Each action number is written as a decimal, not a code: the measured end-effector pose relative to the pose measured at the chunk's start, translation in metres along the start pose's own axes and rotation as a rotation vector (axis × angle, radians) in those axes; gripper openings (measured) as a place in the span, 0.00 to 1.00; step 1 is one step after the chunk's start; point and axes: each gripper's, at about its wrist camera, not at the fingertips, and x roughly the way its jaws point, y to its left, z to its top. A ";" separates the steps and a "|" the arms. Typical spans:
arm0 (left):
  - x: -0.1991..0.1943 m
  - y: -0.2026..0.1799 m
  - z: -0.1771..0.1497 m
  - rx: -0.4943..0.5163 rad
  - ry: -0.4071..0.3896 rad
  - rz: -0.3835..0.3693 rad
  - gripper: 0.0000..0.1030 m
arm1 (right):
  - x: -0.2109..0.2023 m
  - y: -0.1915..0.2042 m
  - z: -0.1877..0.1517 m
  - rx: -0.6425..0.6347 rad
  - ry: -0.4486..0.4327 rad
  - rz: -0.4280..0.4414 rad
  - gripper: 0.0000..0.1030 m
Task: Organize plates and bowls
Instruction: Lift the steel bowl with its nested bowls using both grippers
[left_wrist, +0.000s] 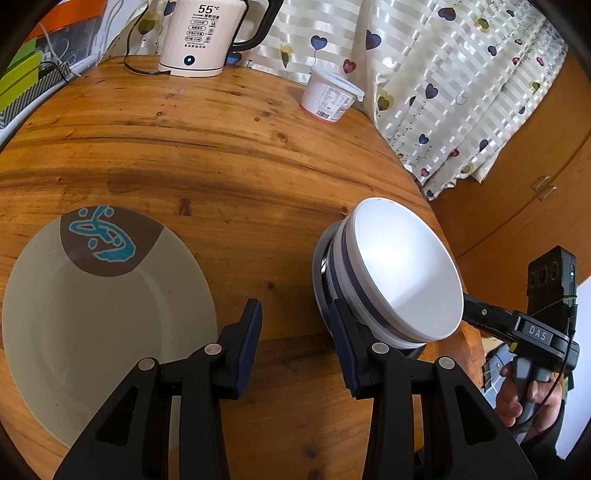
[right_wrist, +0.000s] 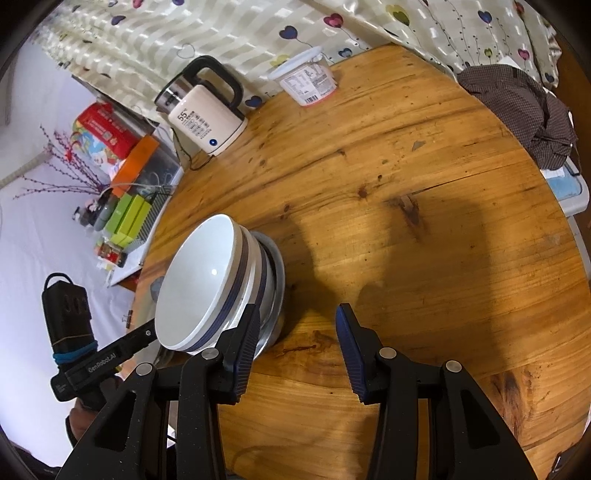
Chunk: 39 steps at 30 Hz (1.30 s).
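A stack of white bowls with dark blue bands (left_wrist: 402, 269) rests on a small grey plate (left_wrist: 320, 273) near the table's right edge; it also shows in the right wrist view (right_wrist: 201, 280). A large beige plate with a brown patch and blue fish (left_wrist: 103, 310) lies flat at the left. My left gripper (left_wrist: 295, 332) is open and empty above the bare wood between plate and bowls, its right finger against the stack's side. My right gripper (right_wrist: 295, 332) is open and empty, its left finger beside the stack. The right gripper's body (left_wrist: 532, 332) shows past the bowls.
A white electric kettle (left_wrist: 199, 37) with a cord stands at the table's far edge, a white lidded tub (left_wrist: 330, 96) to its right. A heart-print curtain (left_wrist: 443, 74) hangs behind. A brown checked cloth (right_wrist: 524, 110) lies at the far right edge. Boxes (right_wrist: 125, 218) sit beyond the table.
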 end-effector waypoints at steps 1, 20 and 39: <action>0.000 0.000 0.000 0.000 0.000 -0.002 0.39 | 0.000 0.000 0.000 -0.001 0.001 0.002 0.42; 0.002 0.003 0.002 -0.024 0.019 -0.043 0.39 | 0.007 -0.006 0.000 0.042 0.013 0.067 0.42; 0.009 0.003 0.004 -0.024 0.040 -0.102 0.24 | 0.015 -0.010 0.000 0.053 0.052 0.127 0.19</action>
